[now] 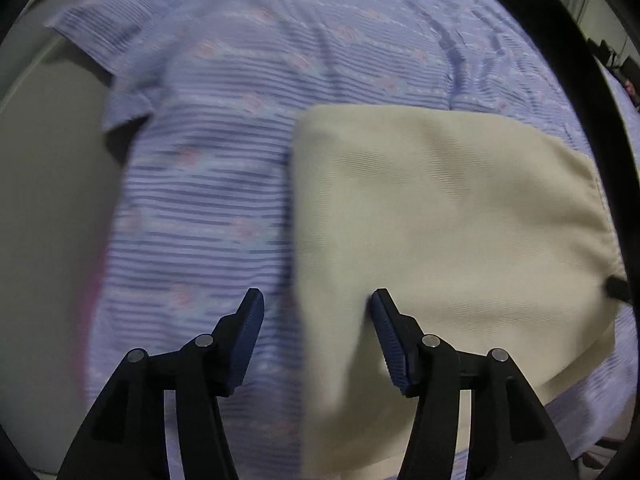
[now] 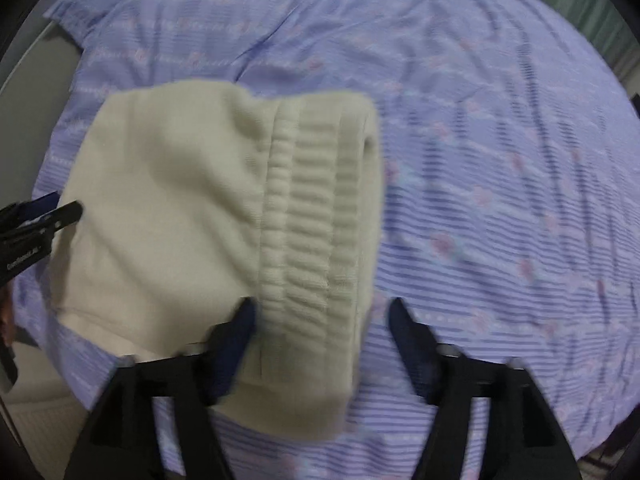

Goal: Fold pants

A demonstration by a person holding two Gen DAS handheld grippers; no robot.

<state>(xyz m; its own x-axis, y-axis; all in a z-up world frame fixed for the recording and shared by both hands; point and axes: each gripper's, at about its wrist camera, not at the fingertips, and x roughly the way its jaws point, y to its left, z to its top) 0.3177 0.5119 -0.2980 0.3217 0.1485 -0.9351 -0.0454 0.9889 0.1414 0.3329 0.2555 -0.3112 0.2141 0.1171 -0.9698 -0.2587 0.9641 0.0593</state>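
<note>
The cream pants (image 1: 440,208) lie folded into a compact rectangle on the bed. In the right wrist view the pants (image 2: 192,216) show their ribbed elastic waistband (image 2: 320,216) on the right side. My left gripper (image 1: 318,312) is open, its jaws straddling the pants' left edge. My right gripper (image 2: 322,320) is open, its jaws straddling the waistband end near the front. The left gripper also shows at the left edge of the right wrist view (image 2: 44,220), beside the pants.
A blue-purple striped bedsheet (image 1: 208,184) with pink motifs covers the bed (image 2: 500,160). The bed's left edge drops to a grey floor (image 1: 48,184). A greenish curtain (image 2: 600,20) hangs at the far right.
</note>
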